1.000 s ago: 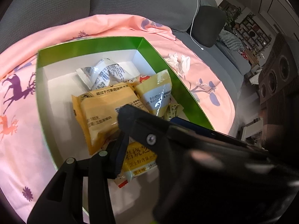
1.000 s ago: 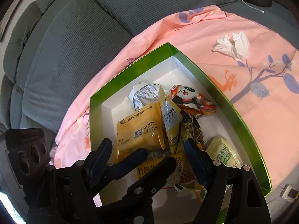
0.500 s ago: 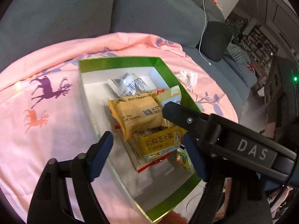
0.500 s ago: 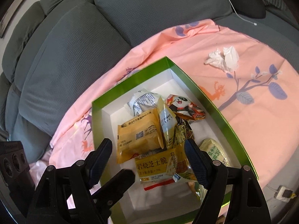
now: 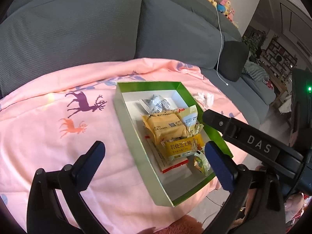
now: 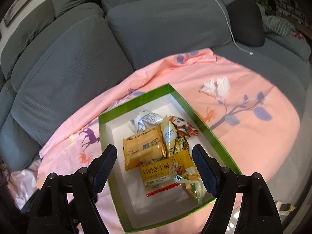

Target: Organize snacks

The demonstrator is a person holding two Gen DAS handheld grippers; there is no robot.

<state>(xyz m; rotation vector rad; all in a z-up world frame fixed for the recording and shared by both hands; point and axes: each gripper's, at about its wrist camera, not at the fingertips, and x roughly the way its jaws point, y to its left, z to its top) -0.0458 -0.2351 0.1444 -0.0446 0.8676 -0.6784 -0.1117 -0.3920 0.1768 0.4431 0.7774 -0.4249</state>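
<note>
A green box with a white inside (image 5: 136, 136) (image 6: 109, 136) lies on a pink cloth and holds several snack packets. An orange-yellow packet (image 5: 165, 127) (image 6: 143, 148) lies in its middle, a yellow cracker packet (image 5: 180, 146) (image 6: 159, 170) nearer me, a silver packet (image 5: 155, 105) (image 6: 145, 120) at the far end, and a panda packet (image 6: 181, 125) at the far right. My left gripper (image 5: 156, 161) is open and empty, raised above the box's near left side. My right gripper (image 6: 154, 169) is open and empty above the box's near end; its body (image 5: 253, 142) shows at the right of the left wrist view.
The pink cloth with deer and tree prints (image 5: 58, 136) (image 6: 253, 136) covers a grey sofa seat (image 6: 78, 58). A crumpled white tissue (image 6: 215, 86) (image 5: 204, 98) lies right of the box. A white cable (image 6: 230, 23) and a dark cushion (image 6: 245, 23) lie at the far right.
Both grippers have pulled back and up from the box, so it looks smaller and farther. The right gripper's body has moved out of the left view's centre. The snacks have not moved.
</note>
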